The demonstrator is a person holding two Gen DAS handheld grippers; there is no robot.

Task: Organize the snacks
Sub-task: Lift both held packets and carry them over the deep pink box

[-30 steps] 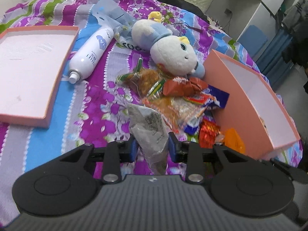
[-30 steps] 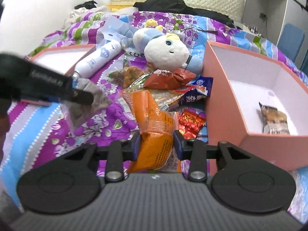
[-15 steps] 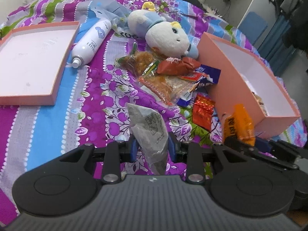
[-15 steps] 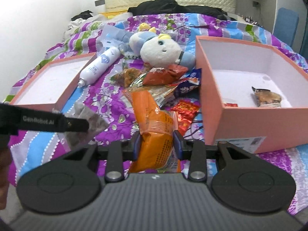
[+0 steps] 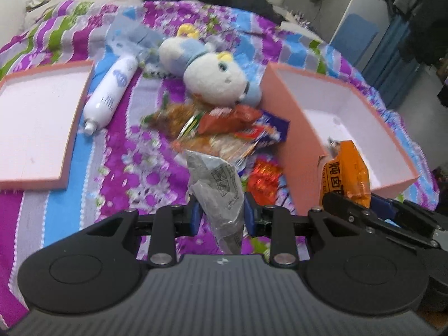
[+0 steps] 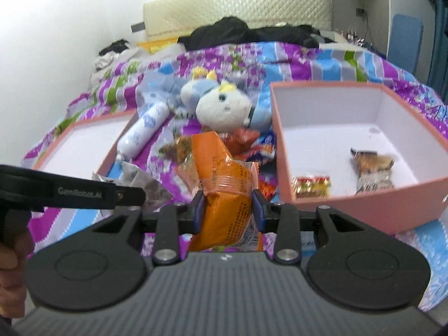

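While both cameras look forward over a bed, each gripper fills the bottom of its own frame. Lowest in the left wrist view, the left gripper (image 5: 221, 212) has its jaws clamped on a crinkled silver-grey foil snack packet (image 5: 221, 193), held upright at centre. Lowest in the right wrist view, the right gripper (image 6: 228, 210) has its jaws clamped on an orange plastic snack bag (image 6: 224, 193), also upright at centre.

Just beyond, toward the right of both frames, sits a deep pink cardboard box with a white inside (image 6: 361, 204); two small wrapped snacks (image 6: 372, 168) lie on its floor near the front wall. From the left wrist view the orange bag shows at the box's near edge.

Mid-frame, a loose pile of red, orange and blue snack wrappers (image 5: 232, 128) lies on the purple, blue and grey flowered bedspread (image 5: 126, 162), touching the box's left wall. At the left lies a shallow pink box lid (image 5: 36, 128), with a white spray bottle (image 5: 112, 92) on its side just beside it.

Farther back, a white and blue plush toy (image 5: 212, 78) rests behind the pile. At the top, black clothing (image 6: 246, 32) lies heaped before a cream quilted headboard (image 6: 238, 2).
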